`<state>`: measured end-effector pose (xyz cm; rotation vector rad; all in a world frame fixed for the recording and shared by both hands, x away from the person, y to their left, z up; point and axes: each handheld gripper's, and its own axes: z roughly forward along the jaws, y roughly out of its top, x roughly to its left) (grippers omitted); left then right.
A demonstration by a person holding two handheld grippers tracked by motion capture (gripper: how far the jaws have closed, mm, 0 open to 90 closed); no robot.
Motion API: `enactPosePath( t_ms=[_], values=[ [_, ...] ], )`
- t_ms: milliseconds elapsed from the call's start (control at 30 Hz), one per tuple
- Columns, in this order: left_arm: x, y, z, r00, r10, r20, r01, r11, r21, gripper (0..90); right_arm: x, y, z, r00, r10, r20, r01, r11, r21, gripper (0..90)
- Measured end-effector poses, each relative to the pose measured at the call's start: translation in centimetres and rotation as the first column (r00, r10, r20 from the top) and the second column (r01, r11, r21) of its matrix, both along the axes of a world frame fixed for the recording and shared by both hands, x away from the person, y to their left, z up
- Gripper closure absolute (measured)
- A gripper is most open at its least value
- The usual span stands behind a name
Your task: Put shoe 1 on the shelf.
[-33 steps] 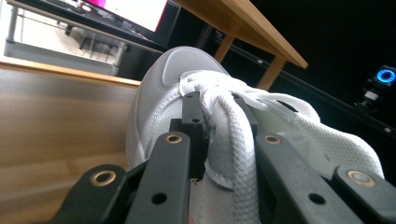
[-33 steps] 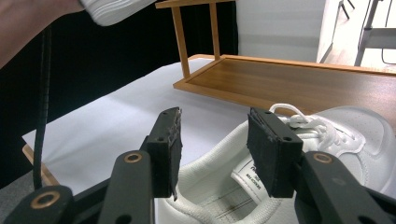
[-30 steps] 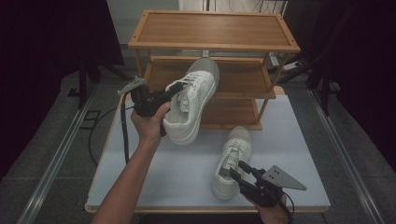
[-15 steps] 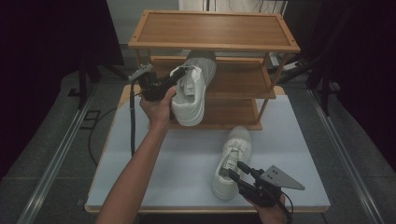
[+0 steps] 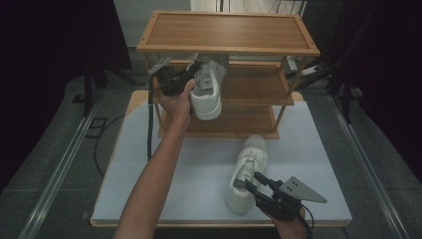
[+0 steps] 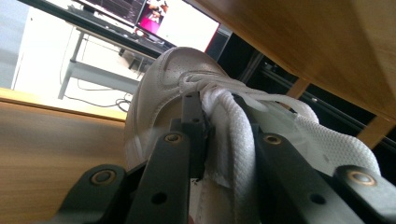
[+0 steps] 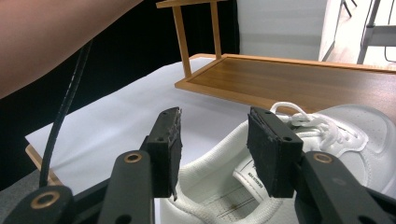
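My left gripper point(image 5: 191, 78) is shut on a white sneaker point(image 5: 208, 92), clamped at the laces and tongue point(image 6: 224, 121). The sneaker's toe point(image 6: 163, 79) points into the wooden rack point(image 5: 229, 32), between the top board and the middle shelf point(image 5: 259, 84), with its heel still out in front. A second white sneaker point(image 5: 249, 169) lies on the white table point(image 5: 149, 174) in front of the rack. My right gripper point(image 5: 254, 181) stands open just over its heel opening point(image 7: 224, 196), the pads apart and touching nothing.
The rack's bottom shelf point(image 7: 289, 79) lies bare beyond the second sneaker. The left forearm point(image 5: 154, 174) and the left gripper's cable point(image 5: 149, 124) cross the table's left half. Dark floor and rails flank the table on both sides.
The left hand has carried its sneaker away from me and to the right, from in front of the rack to the middle shelf level. The right gripper and the second sneaker have stayed put.
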<state>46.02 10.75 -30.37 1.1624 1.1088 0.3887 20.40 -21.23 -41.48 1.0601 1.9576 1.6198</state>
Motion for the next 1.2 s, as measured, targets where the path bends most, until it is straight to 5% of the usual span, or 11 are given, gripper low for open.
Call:
enactPosePath(
  t_ms=[600,1067,1200],
  values=[
    [2.0,0.1,-0.8,0.9983,0.059,0.000,-0.059,0.9977,-0.033,80.0,0.0,0.0,-0.2,1.0000,0.002,-0.004,-0.002,1.0000,-0.003,54.3],
    [3.0,-0.3,-1.0,0.9998,-0.017,0.002,0.018,0.9996,-0.024,65.9,-0.1,0.2,-0.3,1.0000,0.006,-0.004,-0.006,0.9999,-0.011,54.2],
    [2.9,-0.4,-0.9,0.9990,-0.034,0.029,0.036,0.9977,-0.058,64.2,-0.2,0.3,-0.3,1.0000,0.005,-0.004,-0.005,0.9999,-0.012,54.2]
  ],
)
